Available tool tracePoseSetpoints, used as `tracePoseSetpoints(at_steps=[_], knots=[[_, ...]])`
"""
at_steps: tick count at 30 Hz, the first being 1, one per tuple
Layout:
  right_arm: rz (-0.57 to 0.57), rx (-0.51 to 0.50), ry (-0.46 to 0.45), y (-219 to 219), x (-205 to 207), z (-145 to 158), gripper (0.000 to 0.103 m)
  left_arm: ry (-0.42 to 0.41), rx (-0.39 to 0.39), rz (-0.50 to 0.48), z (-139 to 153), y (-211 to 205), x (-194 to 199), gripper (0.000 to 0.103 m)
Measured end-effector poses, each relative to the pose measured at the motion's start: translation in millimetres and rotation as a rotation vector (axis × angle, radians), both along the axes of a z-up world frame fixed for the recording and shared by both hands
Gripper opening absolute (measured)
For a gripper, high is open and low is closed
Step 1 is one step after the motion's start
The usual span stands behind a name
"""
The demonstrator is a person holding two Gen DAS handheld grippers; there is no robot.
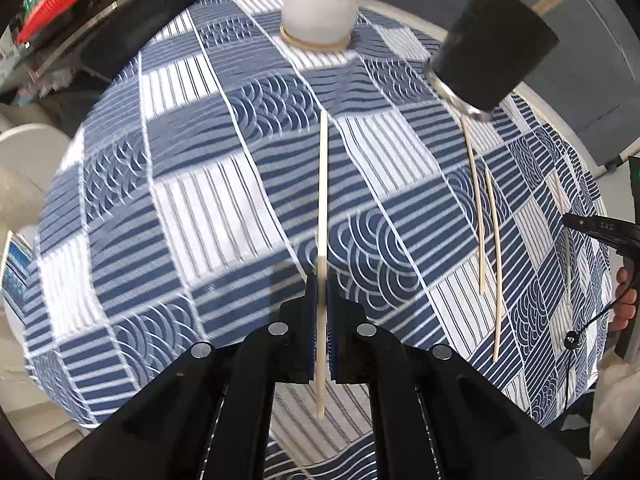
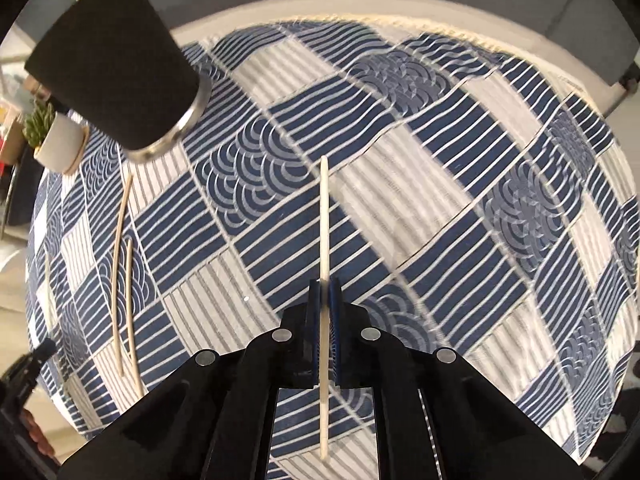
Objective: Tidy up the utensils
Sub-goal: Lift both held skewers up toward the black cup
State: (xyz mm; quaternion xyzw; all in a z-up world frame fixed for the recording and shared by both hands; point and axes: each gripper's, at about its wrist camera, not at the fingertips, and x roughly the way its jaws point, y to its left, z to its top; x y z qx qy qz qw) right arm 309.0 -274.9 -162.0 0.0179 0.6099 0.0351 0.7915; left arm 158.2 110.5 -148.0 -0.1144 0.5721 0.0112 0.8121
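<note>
Each gripper (image 1: 320,280) (image 2: 325,286) clamps one chopstick (image 1: 322,184) (image 2: 324,216); black holder (image 1: 492,44), two loose chopsticks (image 1: 490,240) nearby.

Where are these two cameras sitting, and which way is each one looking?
Left wrist view: on the left gripper, looking steeply down along its fingers at the tablecloth; its jaws pinch a chopstick; fingers of the person's other hand show at the right edge.
Right wrist view: on the right gripper, also looking down; its jaws pinch another chopstick.
Shared: the black holder, potted plant, and loose chopsticks on the cloth.
</note>
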Motion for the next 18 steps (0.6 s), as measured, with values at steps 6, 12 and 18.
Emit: tracePoseSetpoints(at_steps=[6, 12, 18], knots=[[-0.008, 0.019, -0.079, -7.1, 1.7, 41.8, 0.004, -0.071, 0.052, 0.019, 38.4, 7.5, 14.2, 0.005], [-0.011, 0.039, -0.172, 1.1, -0.7, 79.4, 0.004, -0.173, 0.084, 0.002, 82.0, 3.6, 29.7, 0.005], [0.000, 0.090, -0.259, 6.7, 7.2, 115.4, 0.005, -0.255, 0.118, -0.015, 124.4, -0.1, 45.2, 0.005]])
